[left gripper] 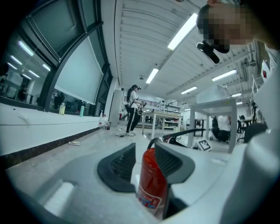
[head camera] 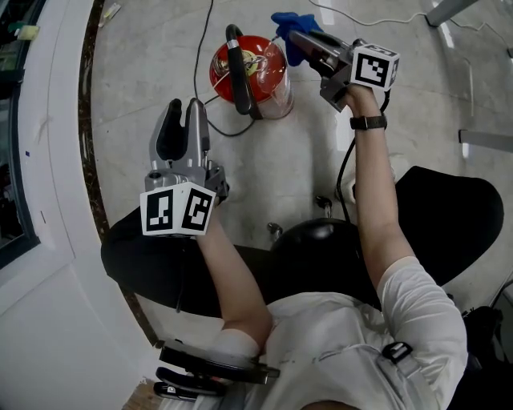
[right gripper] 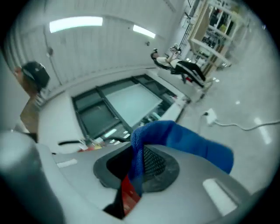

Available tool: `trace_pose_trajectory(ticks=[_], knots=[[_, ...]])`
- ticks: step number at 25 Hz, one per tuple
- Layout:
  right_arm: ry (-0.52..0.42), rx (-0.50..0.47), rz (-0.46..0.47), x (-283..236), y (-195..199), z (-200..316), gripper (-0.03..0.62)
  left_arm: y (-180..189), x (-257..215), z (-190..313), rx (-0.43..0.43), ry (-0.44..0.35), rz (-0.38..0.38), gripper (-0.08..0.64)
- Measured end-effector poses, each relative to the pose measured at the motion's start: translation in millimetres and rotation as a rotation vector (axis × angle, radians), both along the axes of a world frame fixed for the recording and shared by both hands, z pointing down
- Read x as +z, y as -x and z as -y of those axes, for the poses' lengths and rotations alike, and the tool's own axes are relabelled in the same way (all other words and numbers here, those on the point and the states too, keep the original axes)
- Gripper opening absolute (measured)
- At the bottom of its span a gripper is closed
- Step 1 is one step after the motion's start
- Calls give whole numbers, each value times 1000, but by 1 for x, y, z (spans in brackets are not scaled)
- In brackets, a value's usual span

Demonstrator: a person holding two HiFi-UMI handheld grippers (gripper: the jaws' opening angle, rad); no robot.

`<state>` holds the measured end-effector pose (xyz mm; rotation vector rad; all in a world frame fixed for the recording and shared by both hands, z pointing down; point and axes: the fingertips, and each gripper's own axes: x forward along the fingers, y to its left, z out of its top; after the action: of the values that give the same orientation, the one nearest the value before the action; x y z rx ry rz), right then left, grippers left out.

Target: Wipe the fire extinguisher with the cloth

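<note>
With the right gripper [head camera: 298, 38] clamped on the cloth [head camera: 281, 19] beside the fire extinguisher [head camera: 250, 74] standing on the floor [head camera: 321, 144], I think it is best to press the cloth flat on its side, while the left gripper [head camera: 184, 110], jaws apart and empty, steadies it.

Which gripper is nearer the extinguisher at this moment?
Right. The right gripper, shut on the cloth, is at the extinguisher's upper-right edge in the head view. The open left gripper sits lower-left of it, clearly apart.
</note>
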<state>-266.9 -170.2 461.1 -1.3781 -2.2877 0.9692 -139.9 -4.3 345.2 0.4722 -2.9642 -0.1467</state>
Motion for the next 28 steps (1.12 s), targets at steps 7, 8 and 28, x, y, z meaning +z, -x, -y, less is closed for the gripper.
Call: trace_pose_trajectory(ticks=[7, 8, 28], knots=[[210, -382, 163, -131, -44, -52, 44, 1, 3, 1, 0, -2, -4, 137], [193, -394, 144, -125, -41, -55, 44, 1, 3, 0, -1, -2, -4, 137], [55, 143, -876, 325, -24, -23, 44, 3, 19, -4, -22, 19, -47, 138]])
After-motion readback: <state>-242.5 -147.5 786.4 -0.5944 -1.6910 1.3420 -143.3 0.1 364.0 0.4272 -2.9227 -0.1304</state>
